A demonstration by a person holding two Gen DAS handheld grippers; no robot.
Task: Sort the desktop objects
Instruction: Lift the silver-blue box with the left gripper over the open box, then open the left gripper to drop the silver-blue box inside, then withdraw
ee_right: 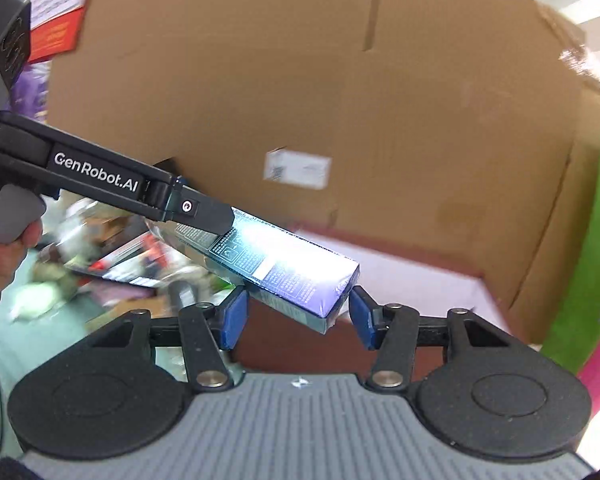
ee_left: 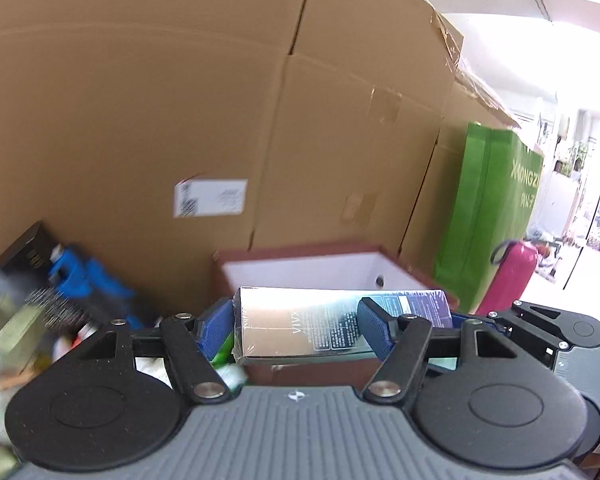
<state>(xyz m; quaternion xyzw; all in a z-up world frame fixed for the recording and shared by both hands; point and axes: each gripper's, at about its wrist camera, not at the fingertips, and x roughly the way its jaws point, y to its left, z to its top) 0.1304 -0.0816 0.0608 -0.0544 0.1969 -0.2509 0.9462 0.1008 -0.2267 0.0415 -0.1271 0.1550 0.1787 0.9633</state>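
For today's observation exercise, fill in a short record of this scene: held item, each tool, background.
Held item: shrink-wrapped box
Left tool: clamped on the box
Right tool: open, box end between its fingers
Beyond box: red bin, white inside
Background: cardboard cartons, green bag

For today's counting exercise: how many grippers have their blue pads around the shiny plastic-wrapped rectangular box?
2. The left gripper clamps the shiny plastic-wrapped rectangular box near one end; the right gripper brackets its other end, though pad contact there is unclear.
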